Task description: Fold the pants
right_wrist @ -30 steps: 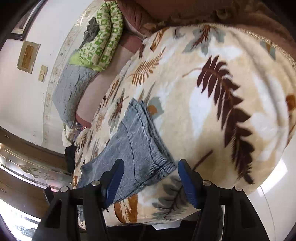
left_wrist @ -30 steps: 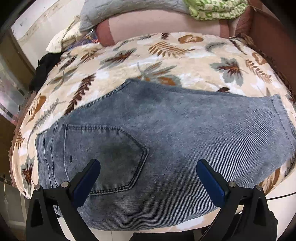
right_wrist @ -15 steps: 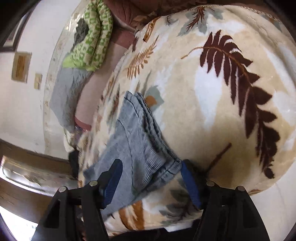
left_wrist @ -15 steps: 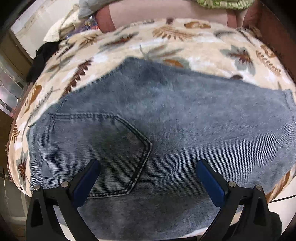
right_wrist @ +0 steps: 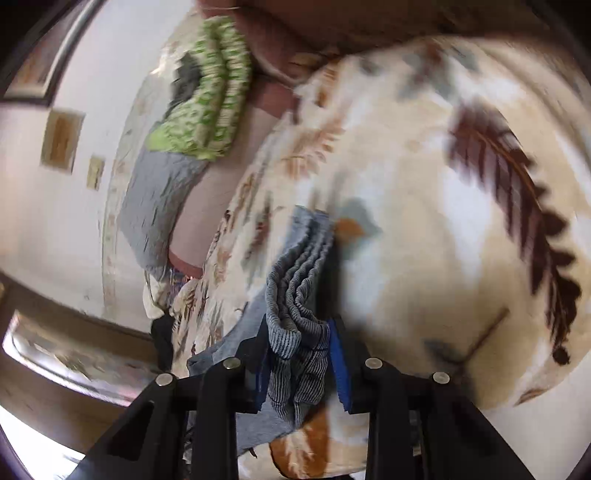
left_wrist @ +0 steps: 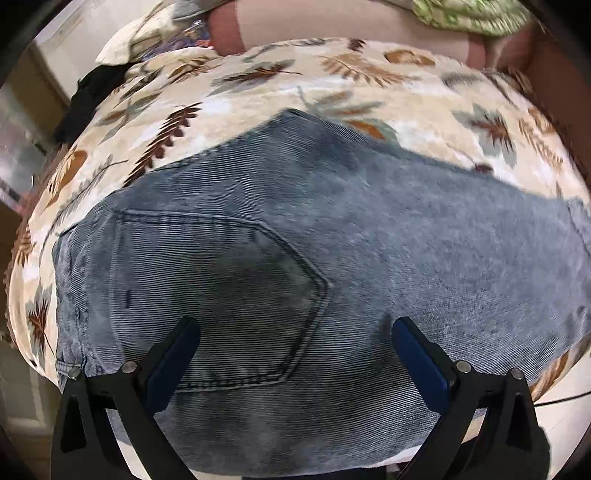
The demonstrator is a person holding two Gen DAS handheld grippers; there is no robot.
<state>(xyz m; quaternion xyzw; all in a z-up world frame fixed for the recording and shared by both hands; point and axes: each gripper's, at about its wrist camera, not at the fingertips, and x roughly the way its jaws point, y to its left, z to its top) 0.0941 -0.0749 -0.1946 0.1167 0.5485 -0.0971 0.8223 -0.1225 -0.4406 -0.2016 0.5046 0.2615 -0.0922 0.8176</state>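
Blue denim pants lie folded lengthwise on a leaf-print blanket, back pocket up. My left gripper is open just above the seat area, its fingers either side of the pocket's lower corner. In the right wrist view my right gripper is shut on the stacked leg hems of the pants, lifting them slightly off the blanket.
A green patterned quilt and grey pillow lie at the bed's far side against a pink bolster. Dark clothing sits at the bed's left edge. The bed edge is close below both grippers.
My right gripper moved onto the leg hems and shut on them. My left gripper came lower and closer over the pocket, still open.
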